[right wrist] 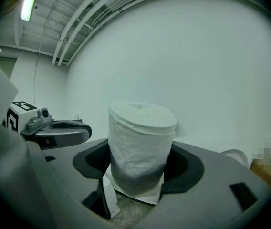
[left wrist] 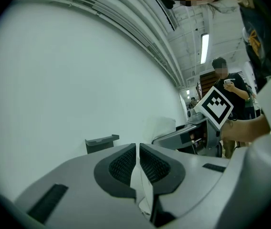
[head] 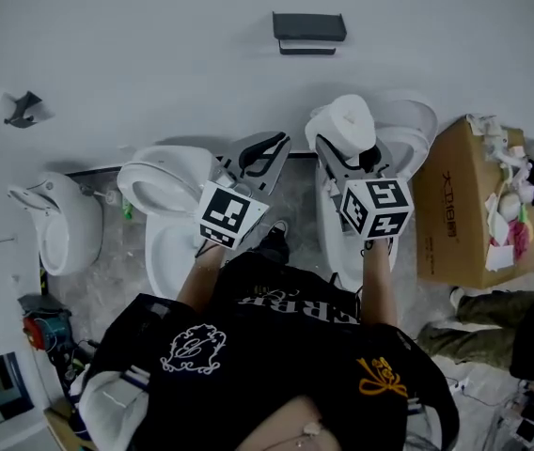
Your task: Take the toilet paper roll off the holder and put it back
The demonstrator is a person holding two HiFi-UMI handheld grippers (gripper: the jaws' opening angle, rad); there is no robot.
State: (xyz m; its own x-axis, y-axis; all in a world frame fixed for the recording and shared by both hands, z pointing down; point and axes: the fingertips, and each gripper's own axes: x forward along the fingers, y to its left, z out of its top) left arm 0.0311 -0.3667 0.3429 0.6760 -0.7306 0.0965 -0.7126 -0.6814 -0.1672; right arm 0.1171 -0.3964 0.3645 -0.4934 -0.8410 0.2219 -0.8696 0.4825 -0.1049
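Toilet paper roll (right wrist: 140, 142) pinched upright in right gripper (right wrist: 141, 165); left gripper (left wrist: 138, 151) pressed together. Keep roll level approaching wall holder (head: 309, 28).

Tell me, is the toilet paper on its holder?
Off: the right gripper clamps the roll, and the wall holder sits bare.

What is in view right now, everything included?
toilet paper roll: one, white, upright between the right gripper's jaws
holder: one, dark grey, on the wall, bare
toilets: three, white, on the floor by the wall
cardboard box: one, brown, far right, stuffed with scraps
bystander: one, dark clothes, background
left gripper: grey, jaws together, empty
right gripper: grey, closed on the roll
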